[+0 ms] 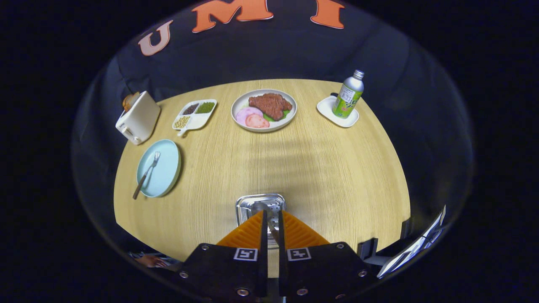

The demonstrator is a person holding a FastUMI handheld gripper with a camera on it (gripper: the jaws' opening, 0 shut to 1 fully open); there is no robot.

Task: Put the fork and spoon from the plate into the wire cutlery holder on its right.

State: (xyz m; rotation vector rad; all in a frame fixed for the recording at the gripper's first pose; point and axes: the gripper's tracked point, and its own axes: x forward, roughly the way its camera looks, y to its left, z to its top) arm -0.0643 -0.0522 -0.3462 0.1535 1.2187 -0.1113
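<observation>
The spoon (pixel 269 216) we hold pinched in our gripper (pixel 272 225) over the wire cutlery holder (pixel 260 206) at the table's (pixel 328 168) near edge, while the fork (pixel 146 174) waits on the plate (pixel 162 170) near the left edge.

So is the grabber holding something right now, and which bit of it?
Yes: the gripper pinches a shiny metal spoon by its handle, bowl poking ahead over the silver perforated metal cutlery holder.

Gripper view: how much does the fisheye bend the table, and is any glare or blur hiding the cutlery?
Gripper view: the table's far edge bows into an arc; the fork on the blue plate stays sharp; soft banded shadows cross the wood; the holder's rim glints; the gripper fingers pinch a slim handle.
</observation>
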